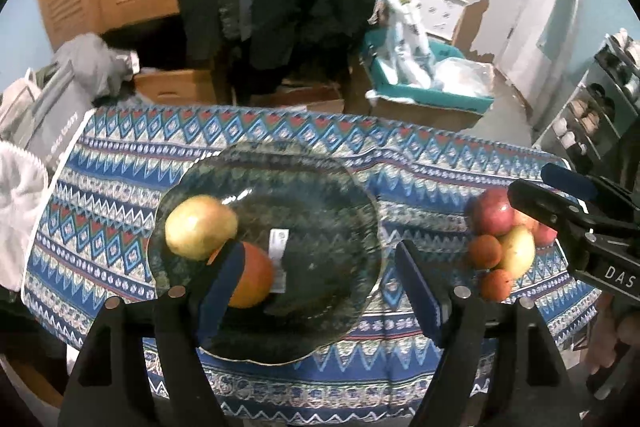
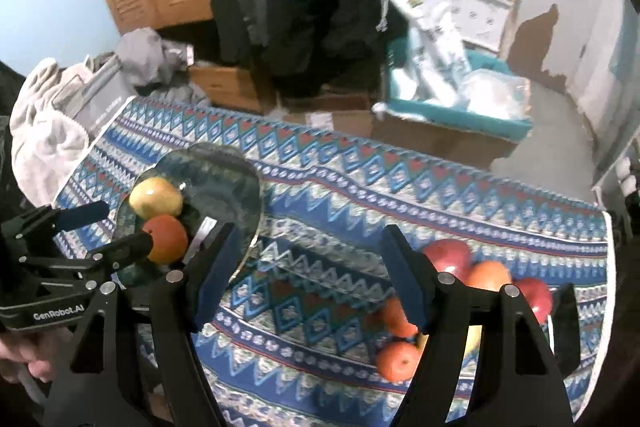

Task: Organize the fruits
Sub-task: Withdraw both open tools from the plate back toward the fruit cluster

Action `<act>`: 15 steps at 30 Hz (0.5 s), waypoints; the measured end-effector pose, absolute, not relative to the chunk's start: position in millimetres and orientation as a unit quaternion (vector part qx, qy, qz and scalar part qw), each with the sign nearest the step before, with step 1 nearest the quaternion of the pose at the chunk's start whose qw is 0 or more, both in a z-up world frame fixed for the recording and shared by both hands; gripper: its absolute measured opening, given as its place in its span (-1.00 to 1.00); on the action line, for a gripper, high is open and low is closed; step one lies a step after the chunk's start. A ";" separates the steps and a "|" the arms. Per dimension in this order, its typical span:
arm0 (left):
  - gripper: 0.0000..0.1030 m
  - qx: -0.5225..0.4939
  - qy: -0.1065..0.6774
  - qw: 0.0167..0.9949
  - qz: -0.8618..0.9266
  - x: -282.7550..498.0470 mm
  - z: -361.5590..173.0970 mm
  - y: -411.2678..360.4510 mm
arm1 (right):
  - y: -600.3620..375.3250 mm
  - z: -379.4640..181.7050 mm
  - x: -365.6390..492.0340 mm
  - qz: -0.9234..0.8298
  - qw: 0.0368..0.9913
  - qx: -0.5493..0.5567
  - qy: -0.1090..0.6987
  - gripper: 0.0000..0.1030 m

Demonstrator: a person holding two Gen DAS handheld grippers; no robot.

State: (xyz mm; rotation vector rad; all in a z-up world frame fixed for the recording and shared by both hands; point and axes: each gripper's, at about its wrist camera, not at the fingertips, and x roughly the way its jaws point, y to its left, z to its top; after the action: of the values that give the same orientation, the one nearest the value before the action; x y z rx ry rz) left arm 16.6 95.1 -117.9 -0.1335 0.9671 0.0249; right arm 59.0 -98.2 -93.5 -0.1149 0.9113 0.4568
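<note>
Judging from where things lie, the fruit is part sorted: a yellow-green apple (image 1: pixel 200 233) and an orange (image 1: pixel 252 277) sit in the left half of the glass plate (image 1: pixel 320 187), touching each other, while a pile of fruit (image 1: pixel 504 243) waits on the patterned cloth (image 1: pixel 420 163) of the tabletop, well to the right of the plate.

The left tool (image 1: pixel 320 283) hangs over the near part of the plate with its jaws wide apart and nothing between them; its left pad crosses in front of the orange, and I cannot tell whether it touches. The right tool (image 2: pixel 308 275) hovers over bare cloth between plate and pile, jaws parted and empty. In the left view its fingers (image 1: pixel 536 203) reach over the top of the pile.

The risks look plain. The plate is smooth, shallow glass, so a nudge from the left pad could roll the orange or apple over the low rim. The pile is heaped loose near the right edge of the cloth; taking one piece from the top or the side could set the small oranges (image 2: pixel 396 361) rolling toward that edge. The right tool's jaws stand only moderately apart, which may prove narrow for the big red apples (image 2: pixel 448 257).

As for pointing, most pieces are round and have no clear long axis. The one longish yellow fruit (image 1: pixel 518 251) in the pile lies tilted, its long axis running from near-left to far-right in the left view.
</note>
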 end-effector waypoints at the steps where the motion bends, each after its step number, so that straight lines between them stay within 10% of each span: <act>1: 0.58 -0.062 0.461 0.885 0.010 16.2 -114.5 91.2 | -103.8 -89.5 56.3 0.214 0.876 -0.054 0.430 0.42; 15: 0.62 -0.037 0.433 0.900 -0.031 17.8 -84.1 38.9 | -172.0 -65.0 30.8 0.171 0.905 -0.027 0.388 0.56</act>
State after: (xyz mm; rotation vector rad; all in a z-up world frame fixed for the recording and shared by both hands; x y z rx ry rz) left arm 17.8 38.9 -84.1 -0.0766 0.8958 -0.0646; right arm 30.8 -172.0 -65.0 -0.0568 0.8022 0.3542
